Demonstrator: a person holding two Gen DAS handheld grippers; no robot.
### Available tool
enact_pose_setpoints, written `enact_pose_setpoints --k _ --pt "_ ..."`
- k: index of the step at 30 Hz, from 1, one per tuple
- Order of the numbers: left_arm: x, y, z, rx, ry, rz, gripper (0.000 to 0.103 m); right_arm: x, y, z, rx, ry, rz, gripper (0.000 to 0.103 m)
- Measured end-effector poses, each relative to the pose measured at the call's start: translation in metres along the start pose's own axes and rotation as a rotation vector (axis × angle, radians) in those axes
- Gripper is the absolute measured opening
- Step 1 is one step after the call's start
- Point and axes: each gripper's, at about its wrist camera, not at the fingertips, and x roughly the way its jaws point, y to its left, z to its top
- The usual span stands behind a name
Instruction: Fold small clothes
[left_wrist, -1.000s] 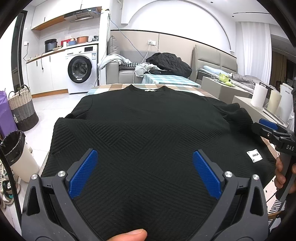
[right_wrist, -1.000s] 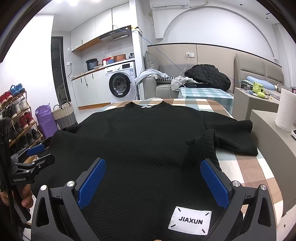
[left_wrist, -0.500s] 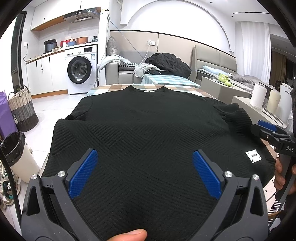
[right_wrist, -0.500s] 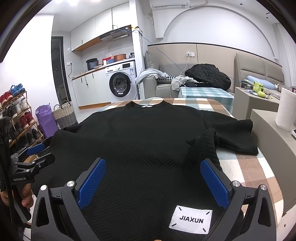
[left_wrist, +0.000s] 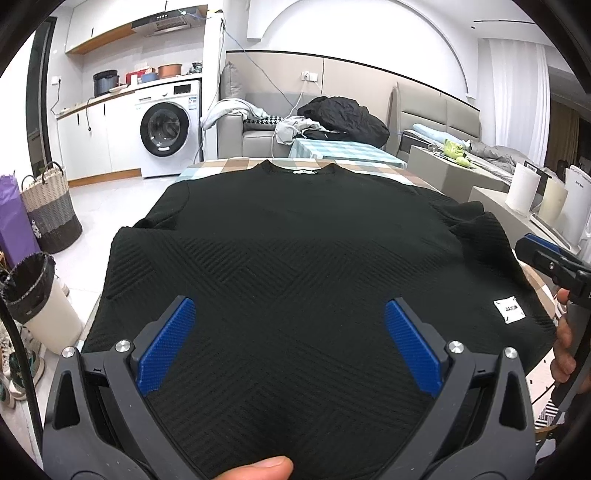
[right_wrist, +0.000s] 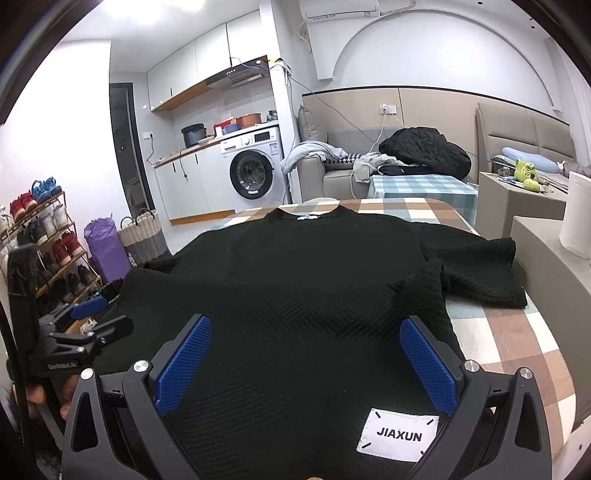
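1. Sweater (left_wrist: 295, 258) first: it lies spread flat on the checked tablecloth (right_wrist: 509, 339), collar at the far edge and hem towards me, which I judge is the right layout for starting a fold from the bottom corners.
2. My left gripper (left_wrist: 291, 343) hovers over the hem on the left side, jaws wide apart, nothing between the blue pads (left_wrist: 166, 347). I cannot tell whether the tips touch the knit.
3. My right gripper (right_wrist: 306, 362) sits over the hem on the right, just beside the white JIAXUN label (right_wrist: 399, 439), and it too is spread wide and empty.
4. Both tongs point the same way along the cloth, one near each bottom corner, so I read this as lining up to pinch the hem and carry it towards the collar. No fold has been made yet.
5. The right sleeve (right_wrist: 476, 269) is rumpled and doubled on itself near the table edge; I think it needs flattening or tucking in, or the fold will bulge there.
6. Containers stand on the floor to the left: a woven basket (left_wrist: 51, 206) whose contents I cannot see, a bin with a black liner (left_wrist: 33, 295) whose inside is hidden, and a purple bag (right_wrist: 101, 247), closed at the top.
7. Pots sit on the washing machine (left_wrist: 166, 129), well apart from my work.
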Motion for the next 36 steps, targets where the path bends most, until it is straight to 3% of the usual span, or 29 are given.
enact_pose_setpoints --k 36 --pt "-0.0004 -0.0023 0.002 0.005 -0.009 -0.014 0.102 0.003 -0.0068 0.003 0.0 0.037 -0.003 0.103"
